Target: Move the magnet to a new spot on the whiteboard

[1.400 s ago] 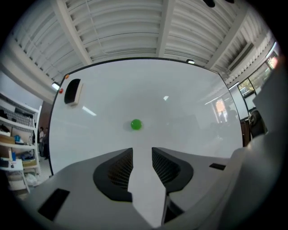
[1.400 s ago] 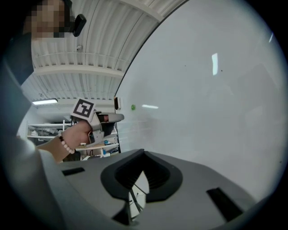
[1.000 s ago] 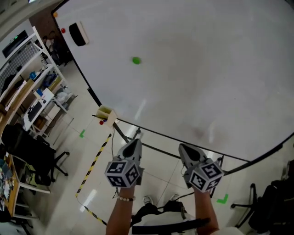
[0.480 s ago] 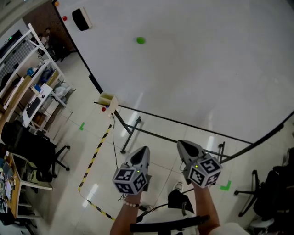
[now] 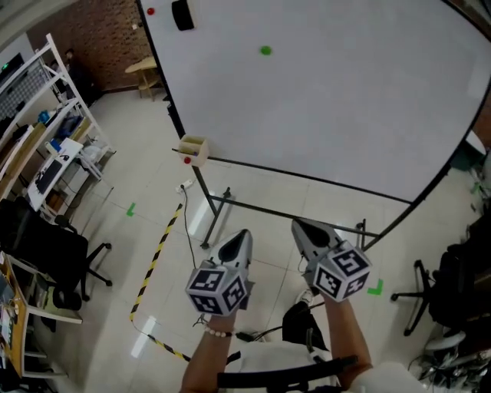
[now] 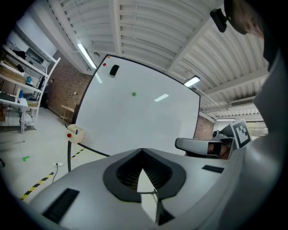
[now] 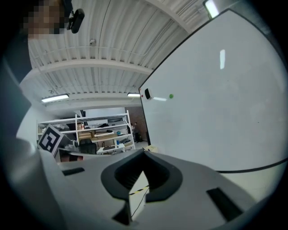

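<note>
A small green magnet (image 5: 265,51) sticks high on the big whiteboard (image 5: 337,100), right of a black eraser (image 5: 182,14) and a red magnet (image 5: 150,11). Both grippers hang well short of the board, above the floor. My left gripper (image 5: 239,239) is shut with nothing in it, and my right gripper (image 5: 301,229) beside it is shut and empty too. In the left gripper view the jaws (image 6: 143,151) meet below the far green magnet (image 6: 133,94). The right gripper view shows its jaws (image 7: 144,153) together and the green magnet (image 7: 171,96) far off.
A small wooden box (image 5: 193,147) hangs at the board's lower left corner. The board's stand legs (image 5: 222,201) are just ahead of the grippers. Yellow-black tape (image 5: 157,269) runs across the floor. White shelves (image 5: 54,146) and a black chair (image 5: 54,253) stand left, another chair (image 5: 453,284) right.
The board has drawn away and slid up in the head view, and its right edge has come into sight. Both grippers stay shut and side by side.
</note>
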A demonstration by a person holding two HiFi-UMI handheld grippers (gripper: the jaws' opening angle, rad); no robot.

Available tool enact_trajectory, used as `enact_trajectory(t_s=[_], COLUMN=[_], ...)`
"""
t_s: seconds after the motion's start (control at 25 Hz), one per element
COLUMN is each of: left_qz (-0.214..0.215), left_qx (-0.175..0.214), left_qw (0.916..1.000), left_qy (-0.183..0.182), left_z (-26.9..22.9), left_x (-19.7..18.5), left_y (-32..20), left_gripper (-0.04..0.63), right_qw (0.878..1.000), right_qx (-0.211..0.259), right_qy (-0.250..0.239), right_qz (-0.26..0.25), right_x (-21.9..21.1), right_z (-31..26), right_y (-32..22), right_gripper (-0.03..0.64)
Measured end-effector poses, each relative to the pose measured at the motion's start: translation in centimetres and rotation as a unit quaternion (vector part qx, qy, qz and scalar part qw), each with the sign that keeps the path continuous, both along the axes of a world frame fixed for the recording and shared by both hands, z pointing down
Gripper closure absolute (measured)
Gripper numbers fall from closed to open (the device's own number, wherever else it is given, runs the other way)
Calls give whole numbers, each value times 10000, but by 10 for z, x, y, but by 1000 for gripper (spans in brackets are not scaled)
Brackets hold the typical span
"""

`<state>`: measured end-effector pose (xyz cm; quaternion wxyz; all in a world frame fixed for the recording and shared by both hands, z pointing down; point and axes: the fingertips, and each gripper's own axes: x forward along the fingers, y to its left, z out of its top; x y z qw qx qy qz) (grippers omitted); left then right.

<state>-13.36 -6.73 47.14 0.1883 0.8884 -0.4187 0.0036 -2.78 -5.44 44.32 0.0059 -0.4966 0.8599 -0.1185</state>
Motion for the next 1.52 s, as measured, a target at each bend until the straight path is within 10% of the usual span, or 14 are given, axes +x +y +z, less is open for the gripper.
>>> enact_trajectory(t_s=[1.52], left_qz=[5], left_qx=[310], left_qw=[9995], left_qy=[112], left_z=[-30], left_x=[25], left_y=[86], left_gripper=[591], right_qw=[9997], right_qx=[12], right_qy=[31], right_qz=[245], right_x=[28], right_z=[-12], right_y=[91], right_gripper=[611])
